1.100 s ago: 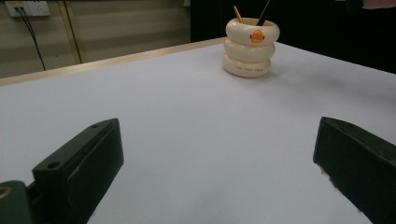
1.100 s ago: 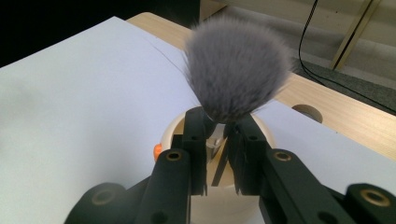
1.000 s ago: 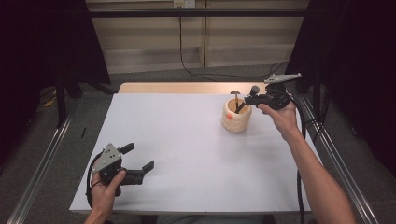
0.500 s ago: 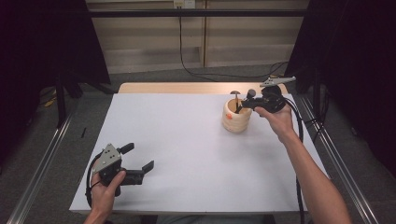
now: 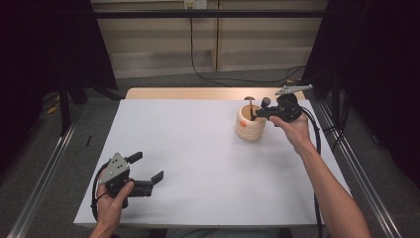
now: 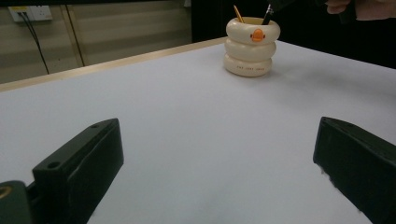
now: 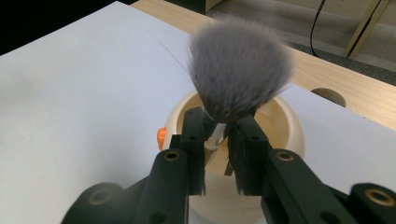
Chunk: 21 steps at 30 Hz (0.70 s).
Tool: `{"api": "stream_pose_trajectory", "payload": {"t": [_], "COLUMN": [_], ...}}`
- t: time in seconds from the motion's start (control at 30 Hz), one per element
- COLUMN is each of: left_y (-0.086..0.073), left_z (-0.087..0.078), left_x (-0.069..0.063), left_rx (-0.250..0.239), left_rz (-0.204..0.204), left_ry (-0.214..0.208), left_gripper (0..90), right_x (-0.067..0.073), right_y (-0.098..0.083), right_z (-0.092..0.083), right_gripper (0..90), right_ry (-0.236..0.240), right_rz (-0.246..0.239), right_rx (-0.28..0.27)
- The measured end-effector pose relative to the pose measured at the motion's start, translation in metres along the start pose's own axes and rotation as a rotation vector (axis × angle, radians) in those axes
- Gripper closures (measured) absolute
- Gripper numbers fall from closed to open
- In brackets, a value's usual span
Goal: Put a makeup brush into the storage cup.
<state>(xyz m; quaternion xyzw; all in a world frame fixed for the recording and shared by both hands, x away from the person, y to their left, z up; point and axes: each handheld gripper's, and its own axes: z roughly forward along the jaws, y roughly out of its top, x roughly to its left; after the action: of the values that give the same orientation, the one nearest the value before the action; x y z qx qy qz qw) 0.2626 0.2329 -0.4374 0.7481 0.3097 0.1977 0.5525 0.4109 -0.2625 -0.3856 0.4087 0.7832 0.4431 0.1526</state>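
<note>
Right gripper view: the right tongs (image 7: 219, 135) pinch the thin handle of a fluffy makeup brush (image 7: 238, 74), just above the duck cup (image 7: 289, 130). It looks light and soft; hold the stiff handle. The left tongs (image 5: 148, 168) stay wide and empty.

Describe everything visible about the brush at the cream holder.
The brush has a full, fluffy grey bristle head, domed and pointing up, on a slim pale stem. It stands roughly upright, its lower end inside the cream ringed holder at the white table's far right. The right gripper has its jaws around the stem just below the bristles; they have just been opening slightly, and whether the pads press cannot be told.
</note>
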Motion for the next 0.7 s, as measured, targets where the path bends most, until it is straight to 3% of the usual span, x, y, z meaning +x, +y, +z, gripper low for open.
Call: {"api": "stream_pose_trajectory", "payload": {"t": [0.2,0.33,0.7], "left_y": [0.001,0.001,0.001], "left_z": [-0.001,-0.001,-0.001], "left_x": [-0.001,-0.001,0.0], "left_rx": [-0.011,-0.011,-0.015], "left_rz": [0.014,0.006,-0.015], "left_ry": [0.006,0.003,-0.012], "left_gripper": [1.7,1.7,1.7], "right_x": [0.002,0.002,-0.002], "right_y": [0.0,0.001,-0.008], "right_z": [-0.001,-0.002,-0.011], "right_gripper": [46.8,30.1,11.4], "right_ry": [0.001,-0.034,-0.057], "right_rz": [-0.004,0.005,0.034], "right_rx": [-0.038,-0.058,-0.108]}}
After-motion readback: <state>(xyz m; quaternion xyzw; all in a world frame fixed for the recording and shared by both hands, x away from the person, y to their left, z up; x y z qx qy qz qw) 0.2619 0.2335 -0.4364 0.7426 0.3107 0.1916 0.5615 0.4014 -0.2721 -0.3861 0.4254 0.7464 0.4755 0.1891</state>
